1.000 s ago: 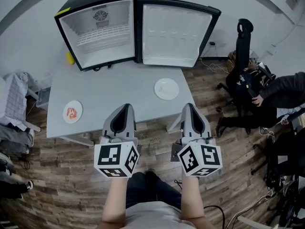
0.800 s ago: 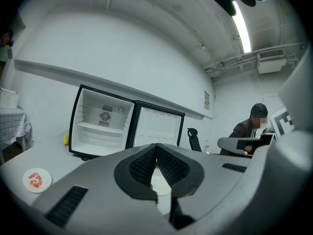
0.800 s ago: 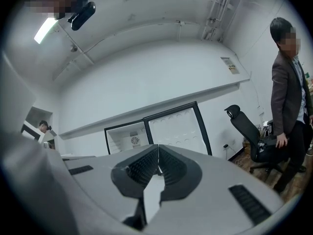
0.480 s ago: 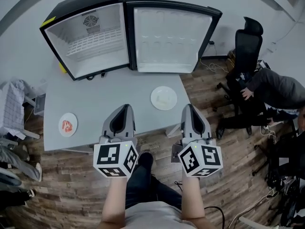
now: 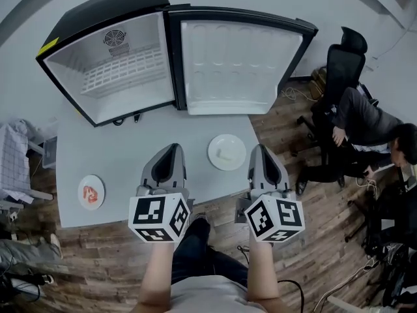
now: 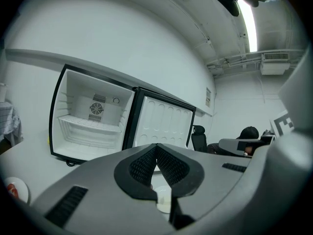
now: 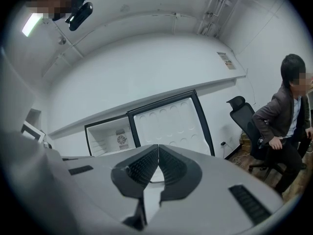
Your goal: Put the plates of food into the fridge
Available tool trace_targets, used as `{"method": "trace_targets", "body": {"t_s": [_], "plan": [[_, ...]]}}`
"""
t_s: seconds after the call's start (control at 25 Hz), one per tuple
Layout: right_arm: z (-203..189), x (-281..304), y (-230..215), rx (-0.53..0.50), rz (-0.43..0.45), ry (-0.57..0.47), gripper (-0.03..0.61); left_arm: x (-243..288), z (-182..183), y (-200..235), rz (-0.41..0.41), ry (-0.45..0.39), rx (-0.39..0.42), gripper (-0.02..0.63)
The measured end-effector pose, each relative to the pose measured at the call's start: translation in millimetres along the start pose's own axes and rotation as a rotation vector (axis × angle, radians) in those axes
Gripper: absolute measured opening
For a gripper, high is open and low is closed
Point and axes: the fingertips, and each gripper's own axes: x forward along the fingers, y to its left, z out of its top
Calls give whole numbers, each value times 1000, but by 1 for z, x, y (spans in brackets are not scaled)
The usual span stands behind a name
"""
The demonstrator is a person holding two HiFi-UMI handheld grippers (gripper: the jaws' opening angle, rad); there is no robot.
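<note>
Nearing the table (image 5: pixel 124 158) and fridge (image 5: pixel 120 77)

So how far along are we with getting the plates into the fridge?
Done: the fridge stands open and empty. In hand: nothing; the left gripper and right gripper are shut, empty. To do: the plate with red food and the white plate sit on the table.

Office, swivel chair (image 5: pixel 341 62), seated person (image 5: pixel 362 119), wood floor (image 5: pixel 98 256)

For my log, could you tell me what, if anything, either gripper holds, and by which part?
Nothing is held: the left gripper and the right gripper are both shut, with nothing between their jaws.
</note>
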Motion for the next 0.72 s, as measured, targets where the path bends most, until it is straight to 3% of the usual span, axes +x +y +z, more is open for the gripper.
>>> {"method": "trace_targets", "body": {"t_s": [0.36,0.72], "plan": [[-17,45,-16,2,-70,46,14,48,-18,30,-25,71,-51,8],[-41,61,-44,17,-130,111,14,82,-42,29,-56,138,-78,8]]}}
